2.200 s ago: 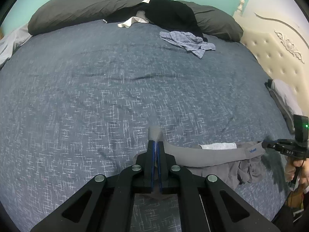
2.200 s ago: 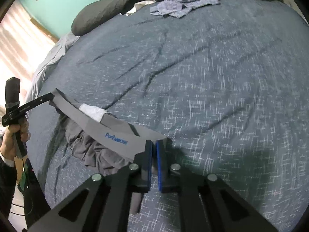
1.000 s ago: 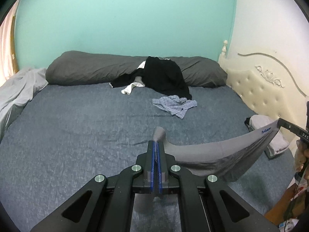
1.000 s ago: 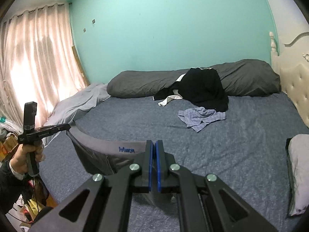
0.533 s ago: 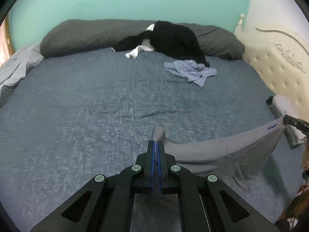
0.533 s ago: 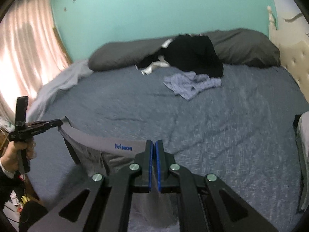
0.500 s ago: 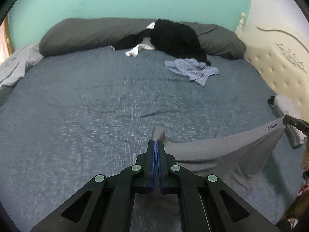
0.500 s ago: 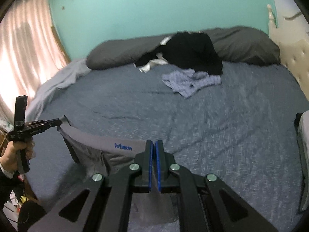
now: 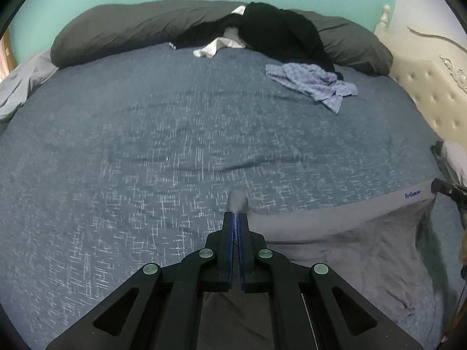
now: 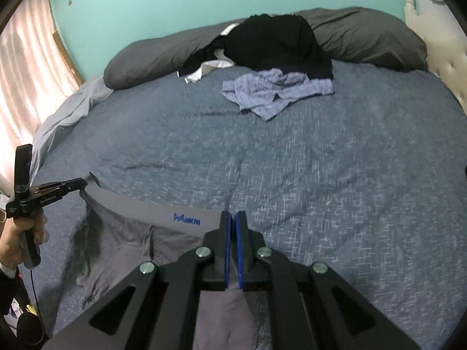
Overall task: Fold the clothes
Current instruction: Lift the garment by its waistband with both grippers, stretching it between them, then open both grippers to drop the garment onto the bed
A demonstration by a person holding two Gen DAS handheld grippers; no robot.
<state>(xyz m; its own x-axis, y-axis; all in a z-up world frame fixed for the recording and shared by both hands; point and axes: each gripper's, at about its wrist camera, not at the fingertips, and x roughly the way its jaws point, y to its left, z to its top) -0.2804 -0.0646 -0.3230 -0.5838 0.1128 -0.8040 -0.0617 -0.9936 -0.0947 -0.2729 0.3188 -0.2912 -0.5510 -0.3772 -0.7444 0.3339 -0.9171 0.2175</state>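
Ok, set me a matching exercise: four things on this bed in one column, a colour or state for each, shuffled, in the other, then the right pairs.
Things:
1. grey underwear
2. checked shorts
3. black garment
4. long pillow

States:
A. crumpled alone on the blue bedspread
B. dark grey, lying along the teal wall
C. waistband stretched between the left gripper and the right gripper
D. heaped over the pillow

Pairs: 1-C, 2-A, 3-D, 4-B

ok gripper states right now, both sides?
Left gripper: closed, pinching one end of the grey underwear waistband.
Right gripper: closed, pinching the other end.
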